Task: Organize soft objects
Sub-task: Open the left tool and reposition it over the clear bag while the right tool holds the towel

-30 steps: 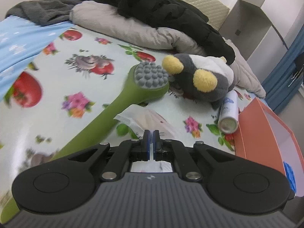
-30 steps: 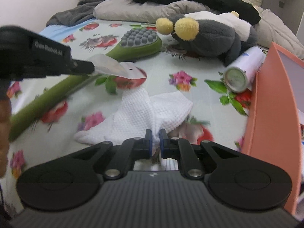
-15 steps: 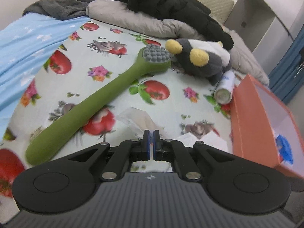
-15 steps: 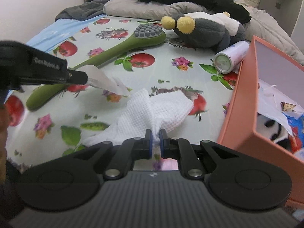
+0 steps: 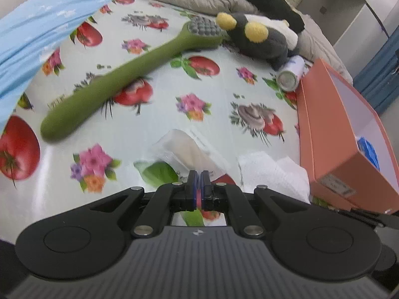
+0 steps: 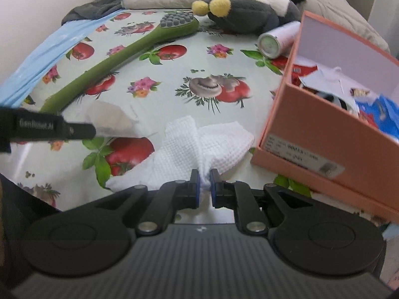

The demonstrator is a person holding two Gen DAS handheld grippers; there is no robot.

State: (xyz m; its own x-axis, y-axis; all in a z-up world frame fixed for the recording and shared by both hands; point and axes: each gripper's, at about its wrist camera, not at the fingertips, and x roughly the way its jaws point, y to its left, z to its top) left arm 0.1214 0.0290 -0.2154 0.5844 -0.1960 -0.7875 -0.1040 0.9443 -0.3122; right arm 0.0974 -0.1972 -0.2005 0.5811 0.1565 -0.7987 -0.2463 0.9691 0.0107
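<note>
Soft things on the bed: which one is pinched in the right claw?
The white waffle-weave cloth, bunched between the right claw. The grey plush toy lies loose far back.

On my right wrist cam, the right tool (image 6: 204,178) has a bunched bit of the white waffle cloth (image 6: 199,144) pinched between its pads, the rest fanning out over the fruit-print sheet (image 6: 174,79) on the bed. The left tool (image 6: 93,131) pokes in from the left edge, clamped on a clear plastic packet (image 6: 112,119). Just right of the cloth is the pink box (image 6: 324,134), open and stuffed with wrappers and bits. Further back: a long green massage brush (image 6: 119,59), a grey plush toy (image 6: 249,12), and a white can (image 6: 276,38) lying against the box.
</note>
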